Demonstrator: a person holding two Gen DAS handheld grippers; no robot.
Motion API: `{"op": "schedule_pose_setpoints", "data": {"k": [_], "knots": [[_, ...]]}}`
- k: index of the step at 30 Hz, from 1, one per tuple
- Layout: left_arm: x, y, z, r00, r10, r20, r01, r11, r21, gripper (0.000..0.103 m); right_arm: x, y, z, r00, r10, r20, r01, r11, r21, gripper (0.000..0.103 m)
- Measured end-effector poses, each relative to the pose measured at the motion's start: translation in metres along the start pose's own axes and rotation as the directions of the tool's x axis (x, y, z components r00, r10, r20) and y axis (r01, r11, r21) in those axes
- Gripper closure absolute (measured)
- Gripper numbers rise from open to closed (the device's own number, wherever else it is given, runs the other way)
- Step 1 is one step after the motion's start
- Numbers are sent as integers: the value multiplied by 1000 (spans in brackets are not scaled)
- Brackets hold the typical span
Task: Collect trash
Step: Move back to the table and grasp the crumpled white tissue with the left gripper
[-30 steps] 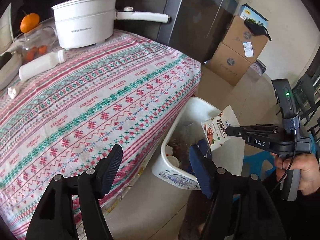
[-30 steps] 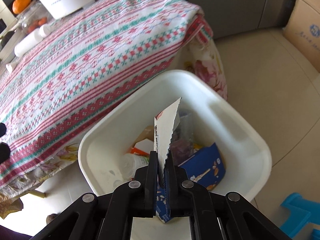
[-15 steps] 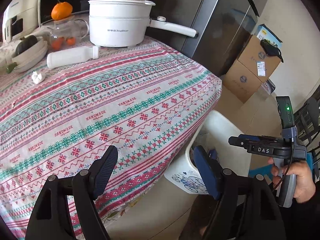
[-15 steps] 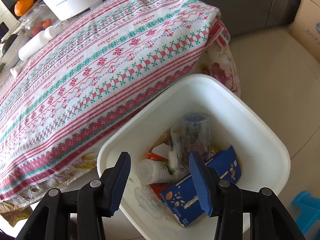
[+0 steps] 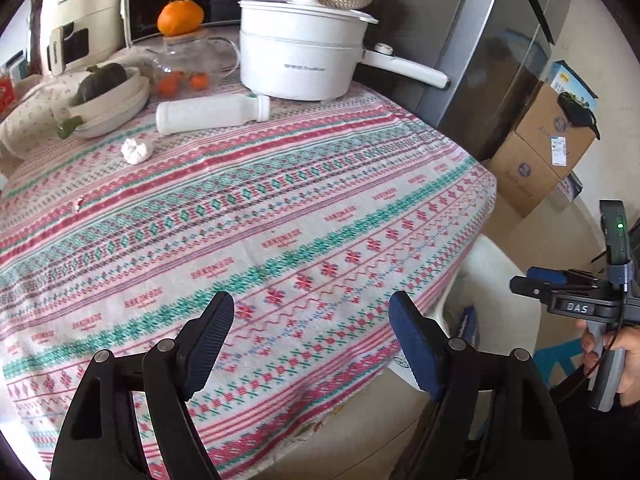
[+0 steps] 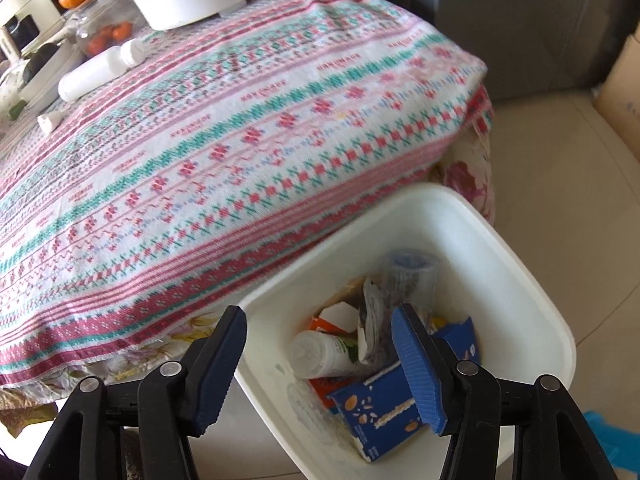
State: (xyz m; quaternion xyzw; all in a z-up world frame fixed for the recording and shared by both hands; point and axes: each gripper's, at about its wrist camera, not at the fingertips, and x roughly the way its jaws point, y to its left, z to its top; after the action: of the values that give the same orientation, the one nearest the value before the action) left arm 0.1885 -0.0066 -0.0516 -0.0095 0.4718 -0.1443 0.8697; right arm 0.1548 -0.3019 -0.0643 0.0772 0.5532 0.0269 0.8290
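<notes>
Beside the table's near corner, on the tiled floor: 1 white plastic bin (image 6: 516,264), smooth-walled with rounded corners, standing close against the hanging edge of the tablecloth (image 6: 248,128).

Bin contents, as seen from your right wrist view:
- 1 blue carton (image 6: 376,408), flat-sided card, printed, lying at a slant.
- 1 small white bottle (image 6: 320,354), cylindrical, on its side.
- 1 crinkled wrapper (image 6: 370,320), thin foil or film, standing on edge among the rest.
- 1 clear plastic cup or bottle (image 6: 412,276); which of the 2 you cannot tell.
- Orange-and-white card scraps beneath.

Judged status: collection is part done.

Outstanding on the table, from your left wrist view:
- 1 white plastic bottle (image 5: 212,113), smooth, capped, lying on its side just in front of the white pot (image 5: 302,56).
- 1 crumpled white wad (image 5: 137,150), tissue-like, soft and irregular, near that bottle.
- 1 tiny red-and-white scrap (image 5: 78,205), too small to identify.

The pot, glass jar and bowls look like kitchenware, not trash.

Grippers:
- Your right gripper (image 6: 320,364): jaws spread wide, nothing between the ribbed blue pads, hovering above the bin's near rim.
- Your left gripper (image 5: 312,340): jaws likewise spread and empty, over the table's near edge, well apart from the remaining pieces.

Cloth: woven, striped pink, red and green, matte and slightly rumpled.
</notes>
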Motion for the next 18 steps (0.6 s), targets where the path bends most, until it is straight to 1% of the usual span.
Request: {"op": "schedule_pose_setpoints", "data": {"k": [2,7,11,14,16,18], "knots": [[4,18,9,999,43,-6,-44,999,-16,21,1,7,8,1000,7,-1,-7,1000,-23,34],[19,75,37,990,139,3,-138,987,-76,21,12,30,38,999,26,-19,-28,997,-77,33],[37,119,58,980,197,42,-194,979,-65,22,22,55,66,998,59,-26,-62,990,-129,33],[56,153,73,973,222,54,-219,974,-67,27,30,79,88,997,81,-18,-83,977,-194,32],[71,175,83,973,226,48,-222,972,-78,35,40,96,102,995,98,-20,-100,965,-241,31],[86,191,93,975,218,44,-214,974,-81,38,50,115,113,994,109,-21,-111,951,-289,31]]}}
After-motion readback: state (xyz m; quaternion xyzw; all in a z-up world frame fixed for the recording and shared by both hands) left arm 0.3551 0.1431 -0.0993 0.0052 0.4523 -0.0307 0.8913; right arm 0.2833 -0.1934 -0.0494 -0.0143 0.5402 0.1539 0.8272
